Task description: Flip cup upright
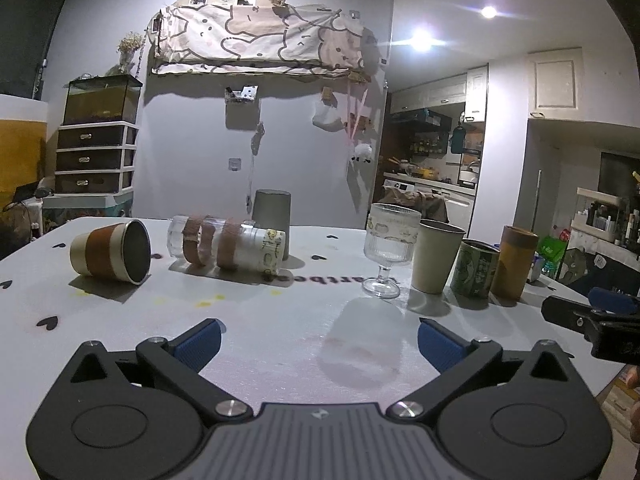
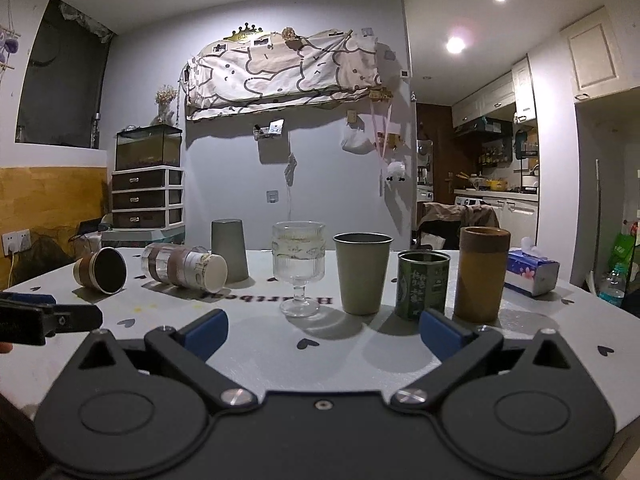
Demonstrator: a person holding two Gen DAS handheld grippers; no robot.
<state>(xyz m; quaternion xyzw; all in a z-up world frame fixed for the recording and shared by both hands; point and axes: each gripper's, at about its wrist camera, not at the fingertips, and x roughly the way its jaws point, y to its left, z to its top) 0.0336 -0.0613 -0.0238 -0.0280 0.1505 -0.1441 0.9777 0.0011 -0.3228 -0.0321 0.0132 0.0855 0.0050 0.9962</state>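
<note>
Both grippers, left (image 1: 318, 342) and right (image 2: 322, 332), are hanging spread and empty; I'm still facing the banded cup (image 1: 110, 255) lying sideways, untouched.

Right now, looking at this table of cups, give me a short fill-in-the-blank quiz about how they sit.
1. The brown-banded cup lies on its ____.
2. The grey cup behind the clear tumbler stands ____ down.
3. The stemmed glass stands ____.
4. Both the left gripper and right gripper are ____.

Missing words: side; upside; upright; open
</note>
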